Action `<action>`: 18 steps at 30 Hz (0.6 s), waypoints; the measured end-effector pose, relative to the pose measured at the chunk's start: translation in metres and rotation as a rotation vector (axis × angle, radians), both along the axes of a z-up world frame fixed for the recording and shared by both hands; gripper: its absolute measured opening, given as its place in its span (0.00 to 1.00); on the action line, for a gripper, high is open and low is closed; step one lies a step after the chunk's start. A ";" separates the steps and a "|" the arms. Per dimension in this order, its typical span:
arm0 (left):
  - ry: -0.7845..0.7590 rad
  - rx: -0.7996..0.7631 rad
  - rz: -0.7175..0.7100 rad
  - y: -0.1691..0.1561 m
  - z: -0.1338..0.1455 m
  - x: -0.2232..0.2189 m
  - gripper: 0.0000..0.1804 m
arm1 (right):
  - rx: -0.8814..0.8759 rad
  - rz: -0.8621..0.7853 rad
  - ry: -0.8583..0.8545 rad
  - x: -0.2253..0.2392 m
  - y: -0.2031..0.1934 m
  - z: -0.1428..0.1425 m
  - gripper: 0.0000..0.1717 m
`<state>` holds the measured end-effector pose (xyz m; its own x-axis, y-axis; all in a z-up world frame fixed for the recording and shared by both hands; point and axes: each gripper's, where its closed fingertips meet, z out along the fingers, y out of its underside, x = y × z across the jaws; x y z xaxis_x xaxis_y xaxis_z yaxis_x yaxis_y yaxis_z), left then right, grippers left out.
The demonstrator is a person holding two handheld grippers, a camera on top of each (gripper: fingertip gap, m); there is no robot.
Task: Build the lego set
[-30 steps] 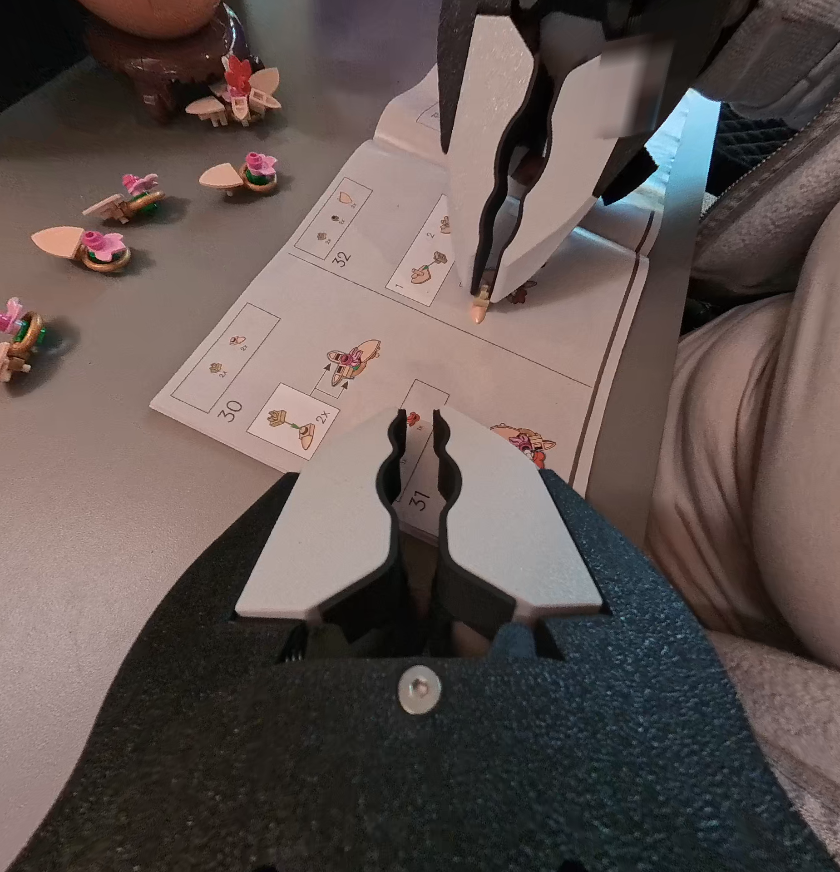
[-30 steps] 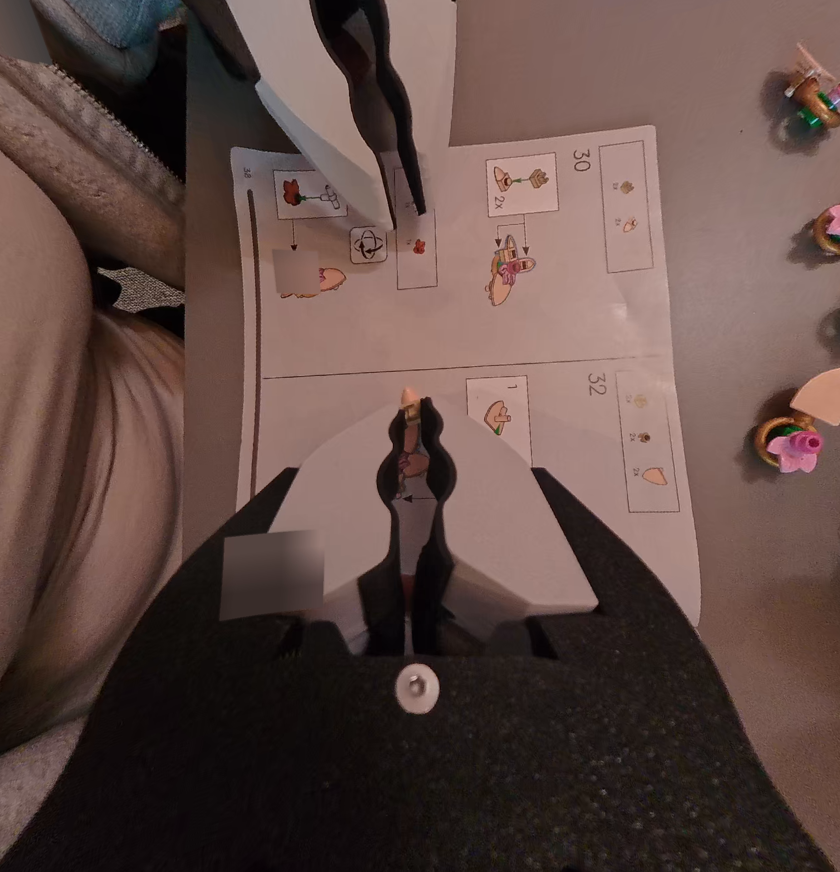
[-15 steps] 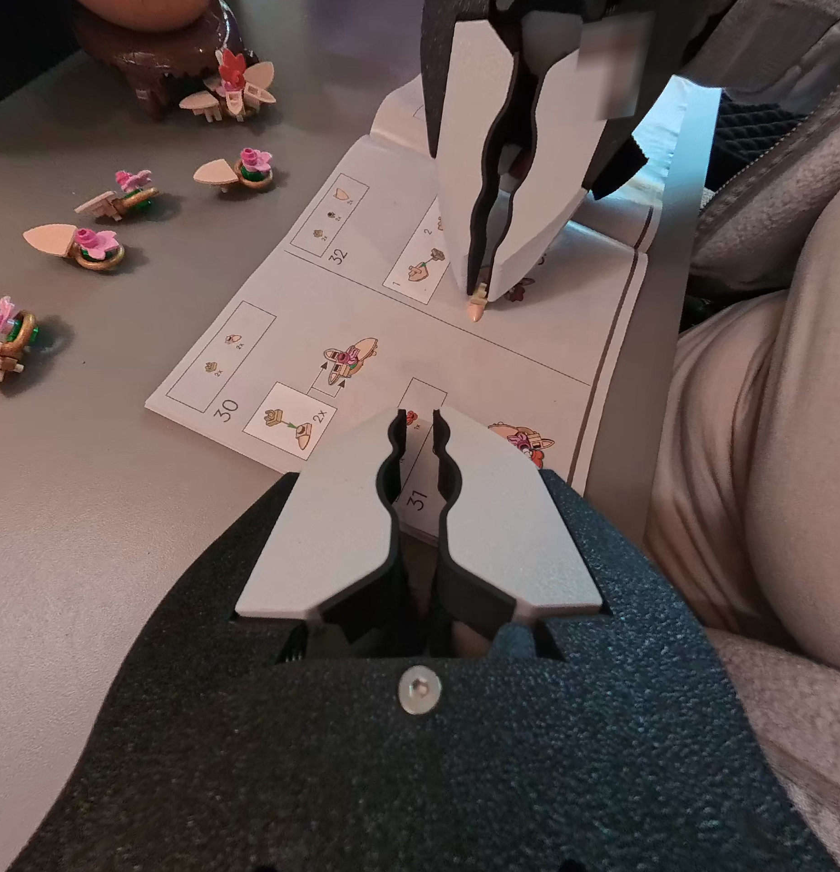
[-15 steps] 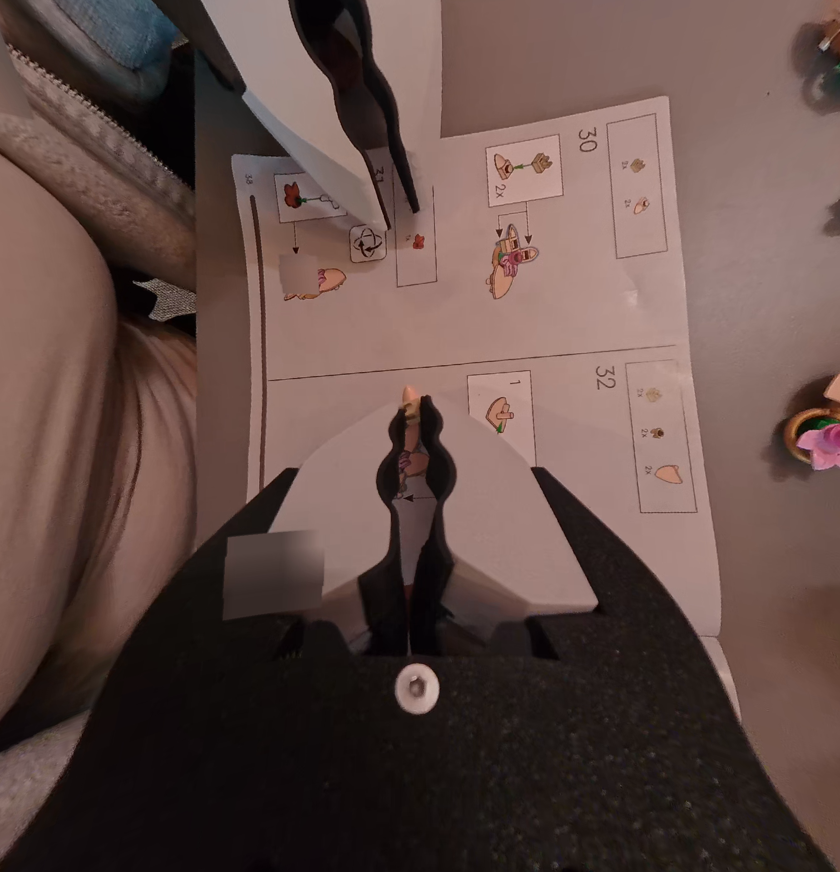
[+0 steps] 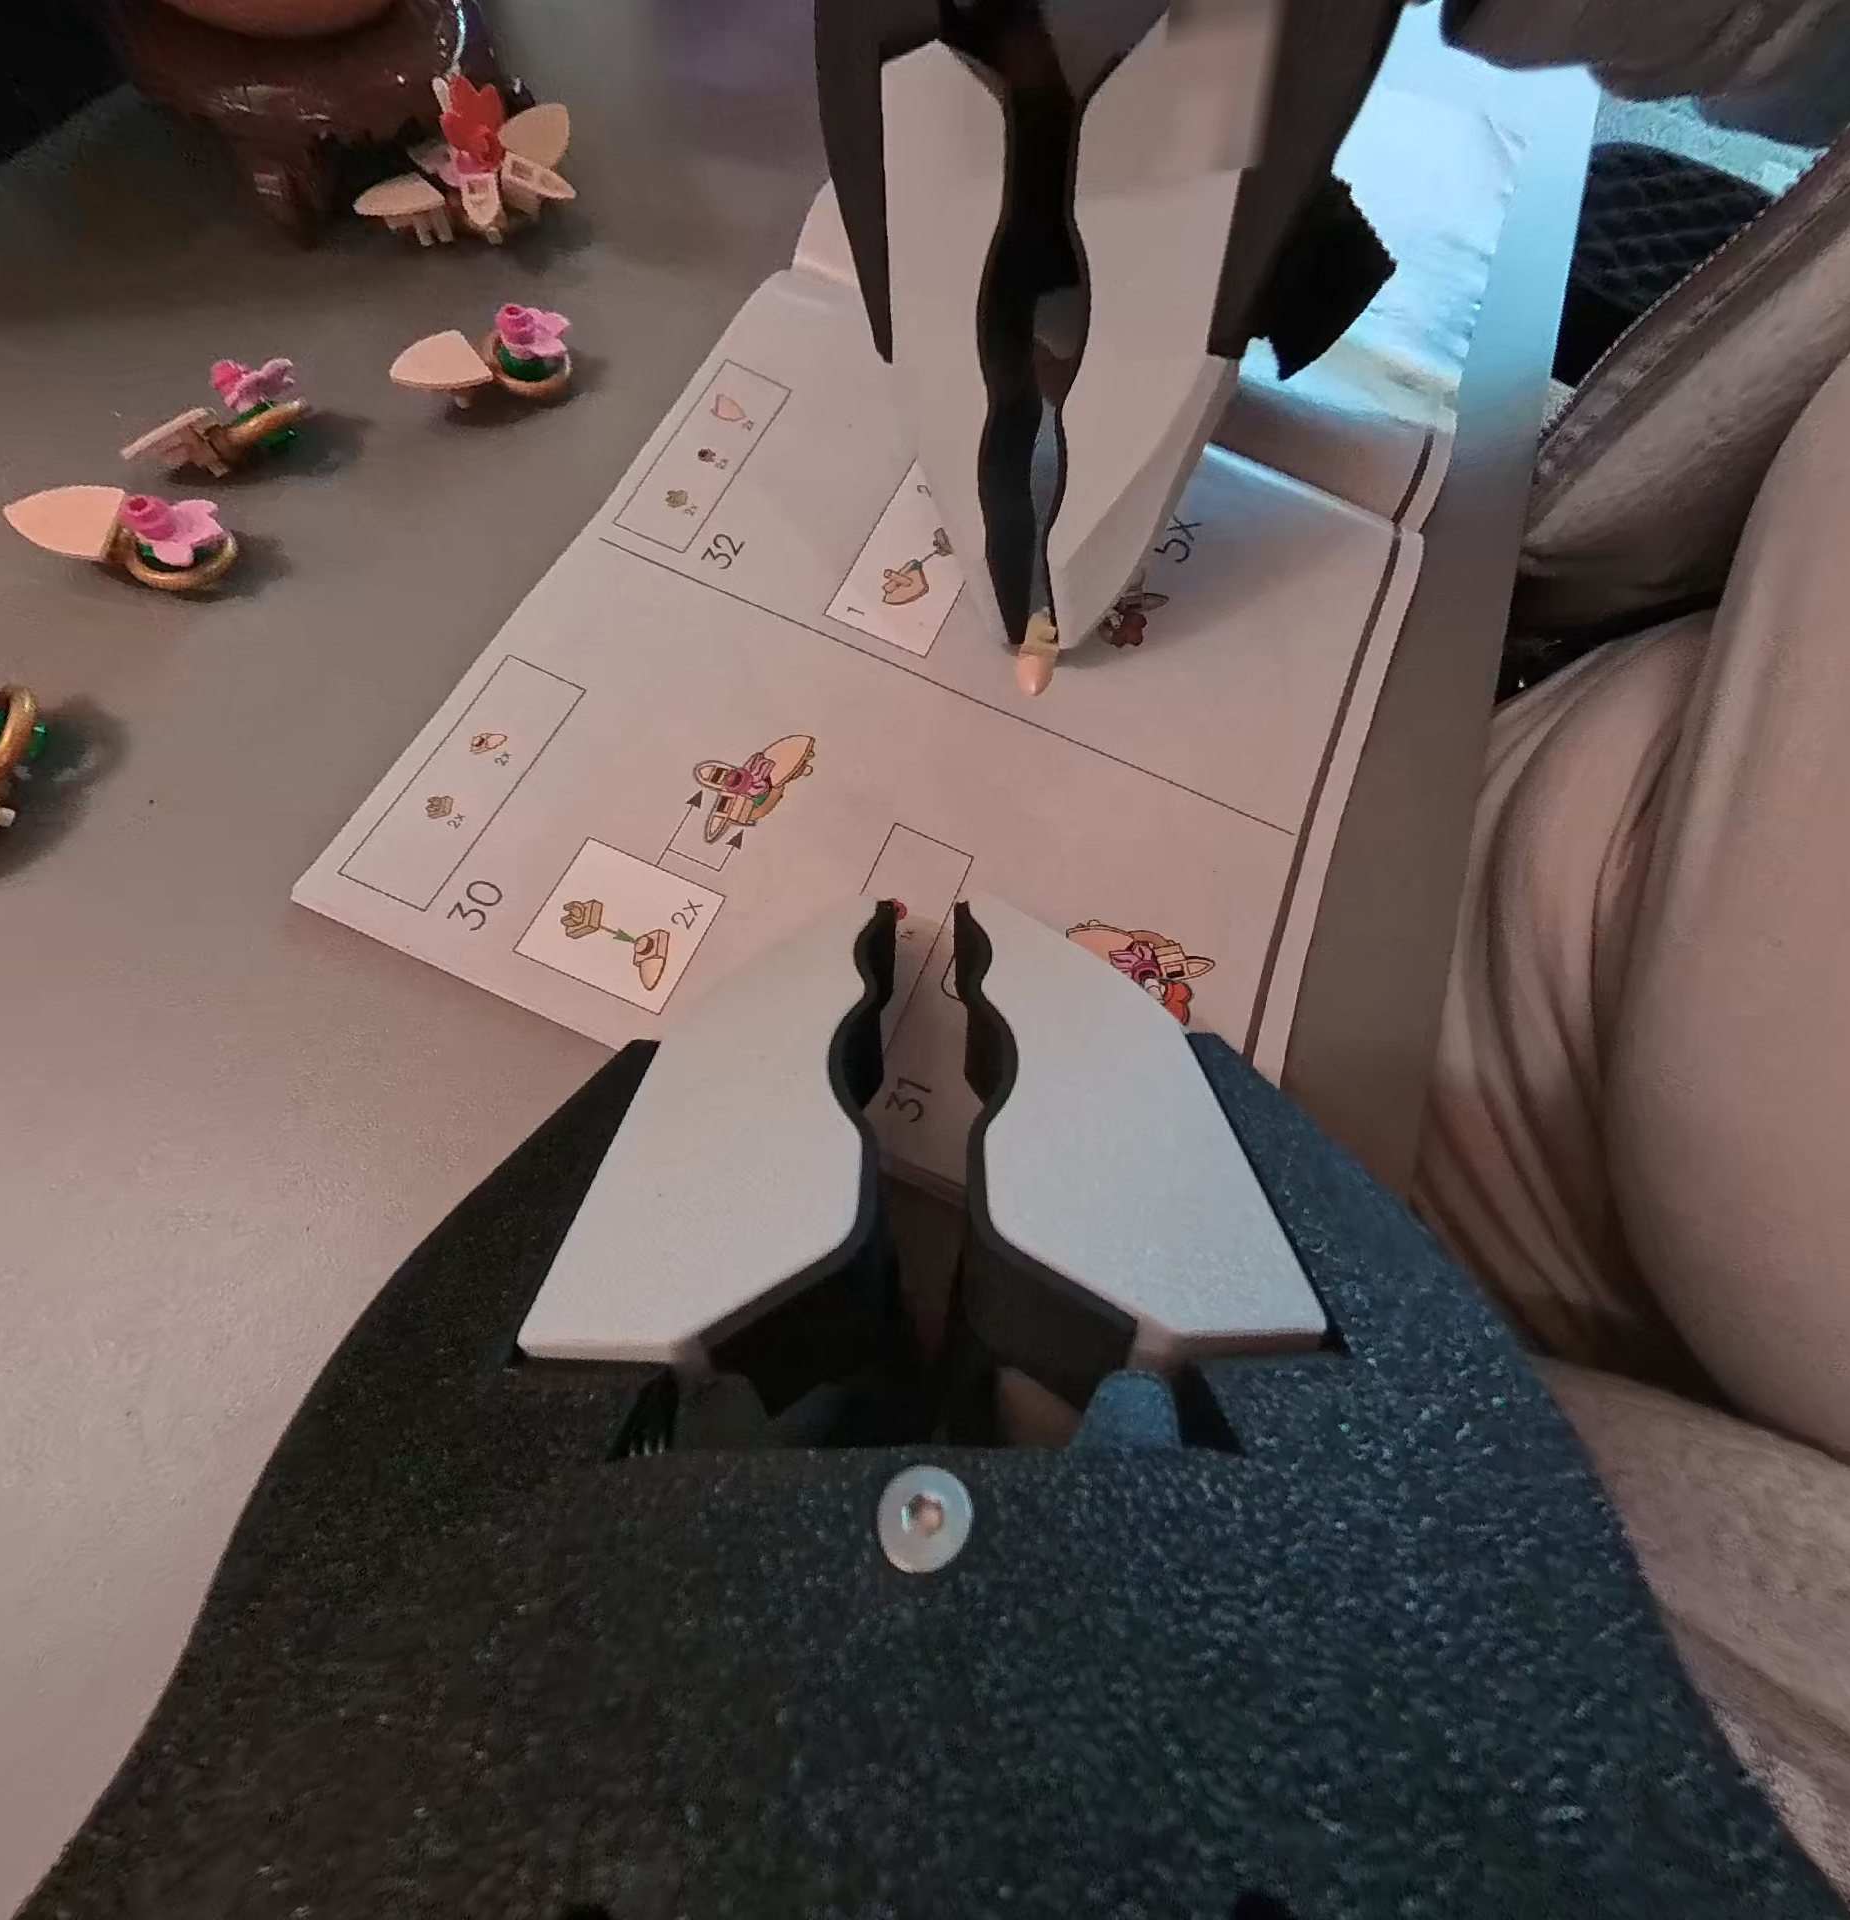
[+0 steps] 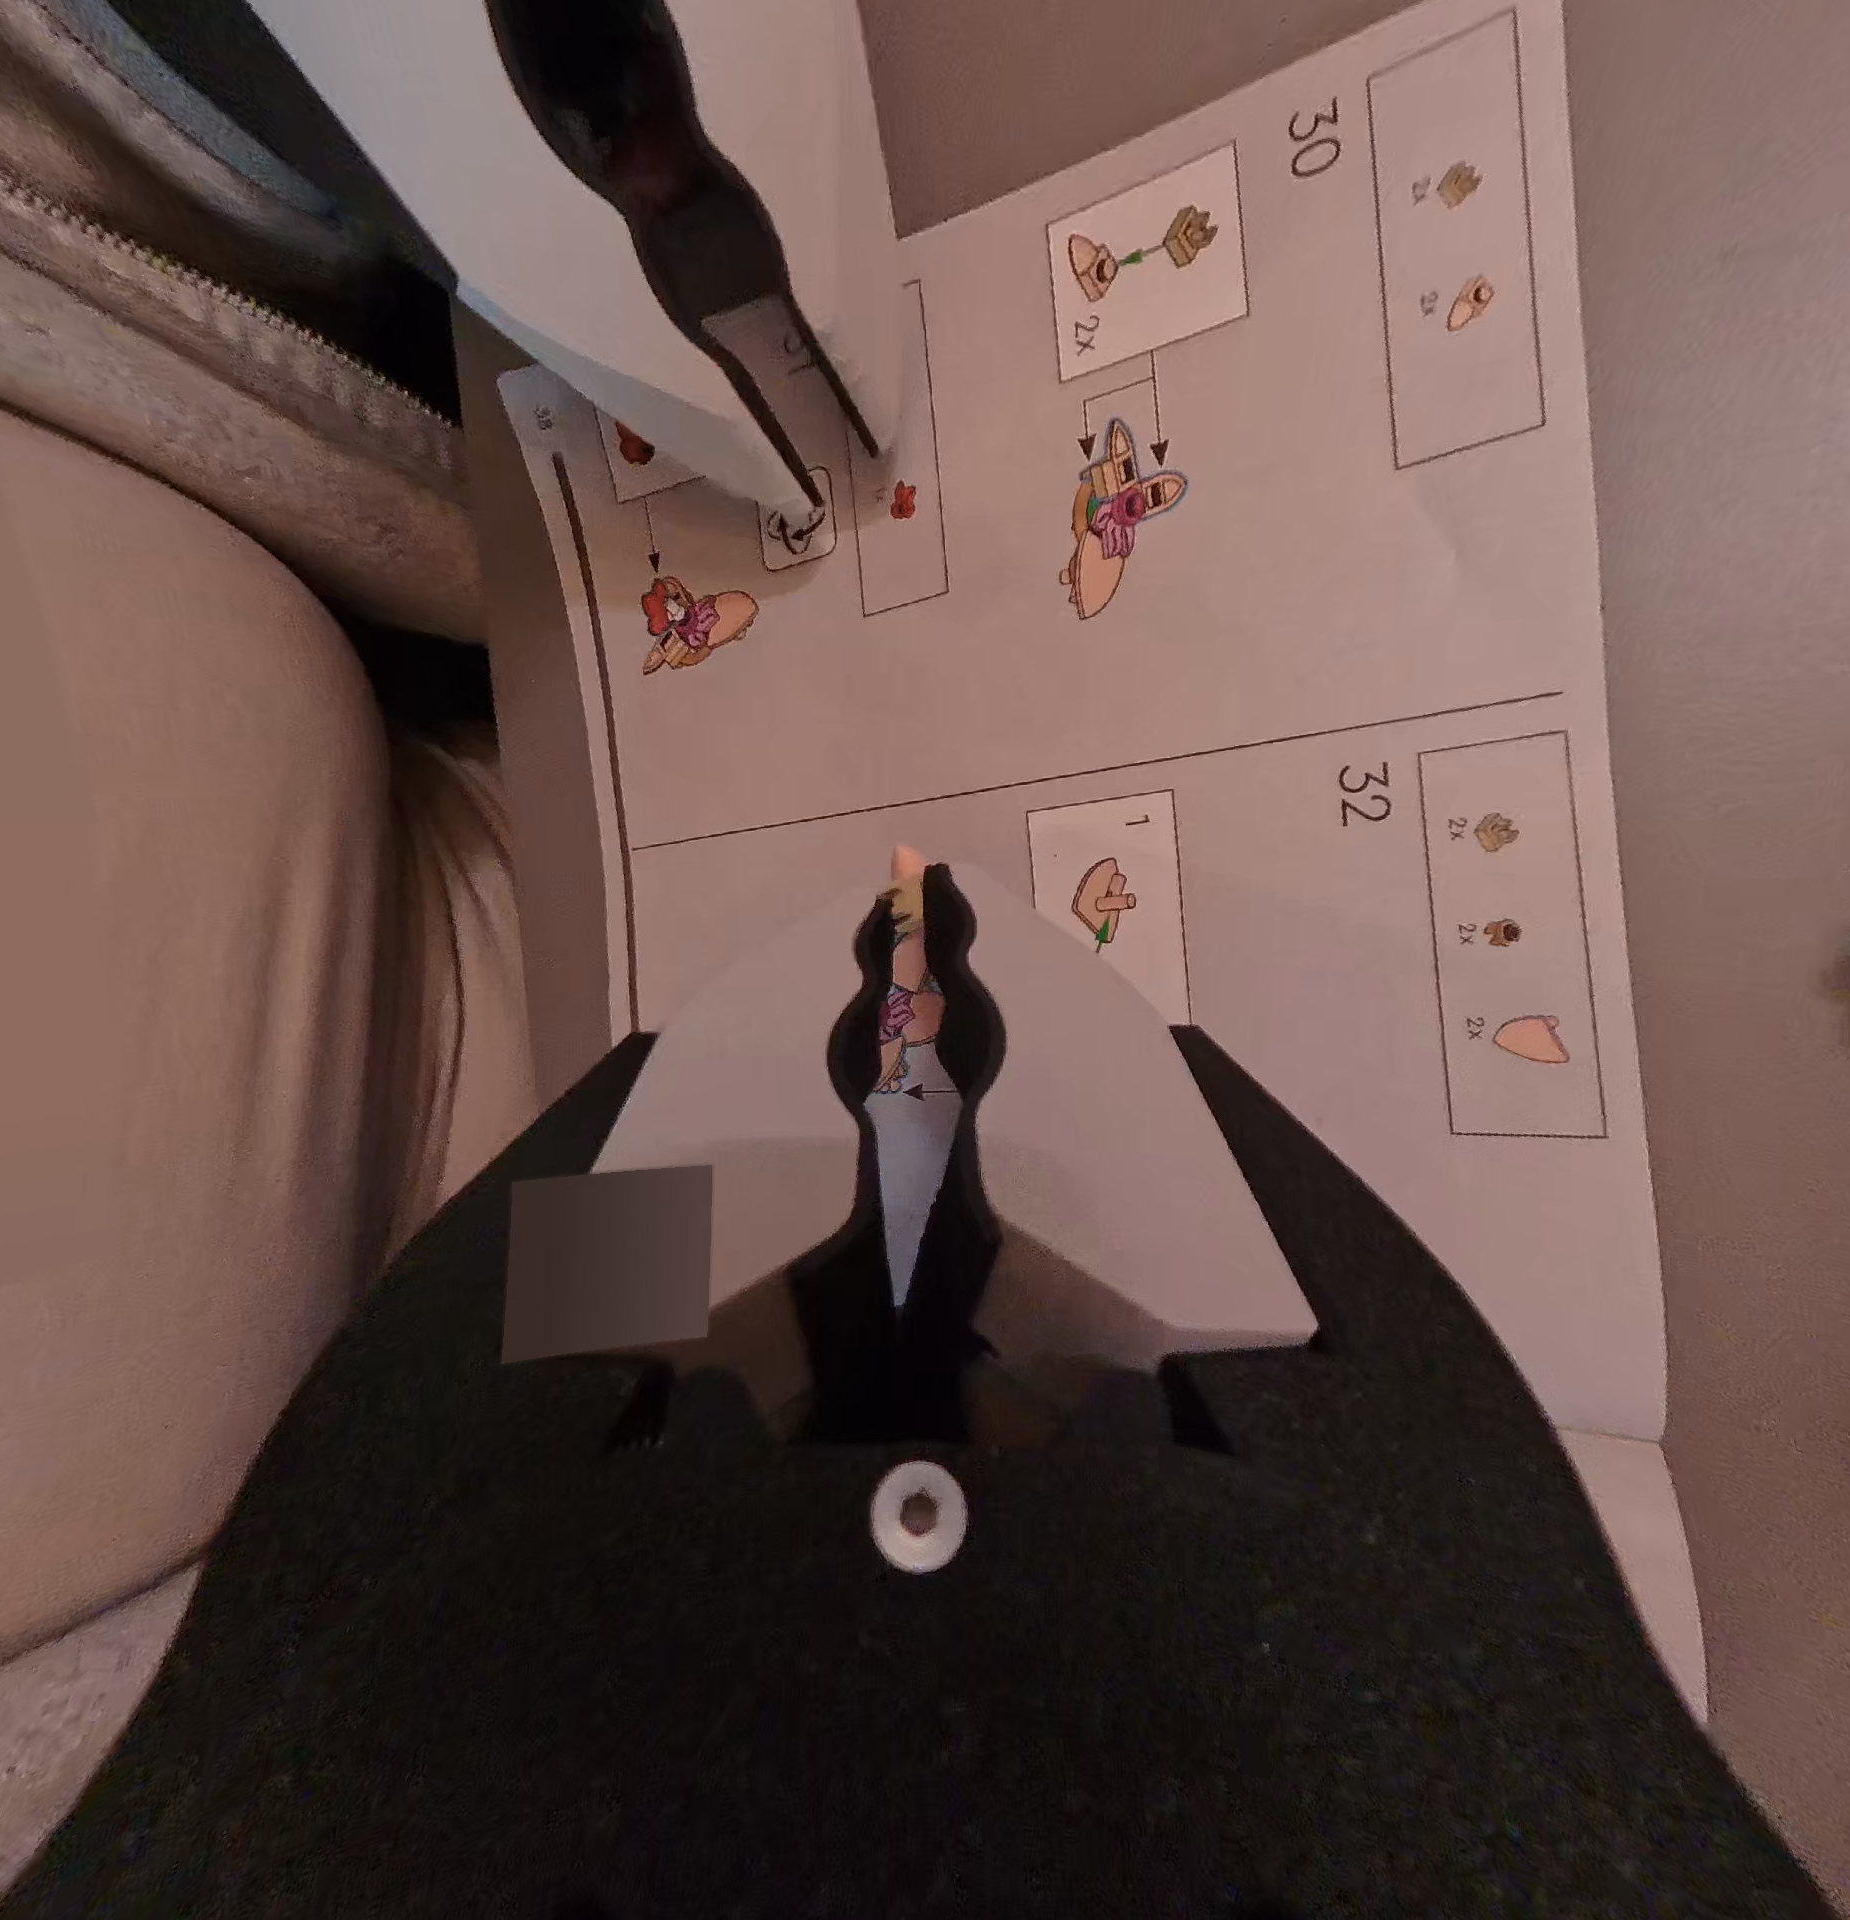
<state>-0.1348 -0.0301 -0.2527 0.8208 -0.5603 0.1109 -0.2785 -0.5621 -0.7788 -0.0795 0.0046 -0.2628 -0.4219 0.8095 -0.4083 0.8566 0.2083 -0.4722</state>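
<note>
My right gripper point(image 6: 905, 883) is shut on a small peach petal piece with a tan clip point(image 6: 903, 864). It holds the piece tip-down just above the open instruction booklet point(image 6: 1264, 644). In the left wrist view the right gripper point(image 5: 1035, 623) comes down from above, and the petal piece point(image 5: 1035, 670) pokes out of its tips. My left gripper point(image 5: 919, 912) is open by a narrow gap with nothing between its pads, low over the booklet's point(image 5: 900, 727) near edge. It also shows in the right wrist view point(image 6: 843, 473), at the top.
Several small flower assemblies with peach petals and gold rings point(image 5: 173, 530) point(image 5: 485, 358) point(image 5: 225, 410) lie on the grey table point(image 5: 121, 1143) at the left. A dark brown stand with a red flower cluster point(image 5: 464, 156) is at the far left. A person's lap point(image 5: 1679, 935) is at the right. Spacing between my two grippers at the tips: around 7 cm.
The right gripper has shifted a little over the booklet, away from the flower assemblies, with the petal piece still in its tips. The left gripper has barely moved.
</note>
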 end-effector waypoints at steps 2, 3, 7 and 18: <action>0.002 -0.003 -0.002 0.000 0.000 0.000 0.06 | -0.002 0.000 -0.026 0.000 0.000 0.000 0.03; 0.000 -0.005 -0.003 0.000 -0.001 0.000 0.06 | 0.008 0.006 -0.030 0.000 0.000 0.000 0.03; -0.016 -0.003 -0.005 -0.001 0.001 0.001 0.06 | 0.050 0.024 -0.028 0.001 0.000 -0.001 0.03; -0.014 -0.013 -0.005 -0.001 -0.001 0.001 0.06 | 0.229 0.148 0.100 -0.001 0.001 -0.001 0.04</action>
<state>-0.1339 -0.0311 -0.2534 0.8162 -0.5632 0.1291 -0.2709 -0.5704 -0.7754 -0.0800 0.0057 -0.2637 -0.5714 0.8023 -0.1726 0.7605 0.4386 -0.4789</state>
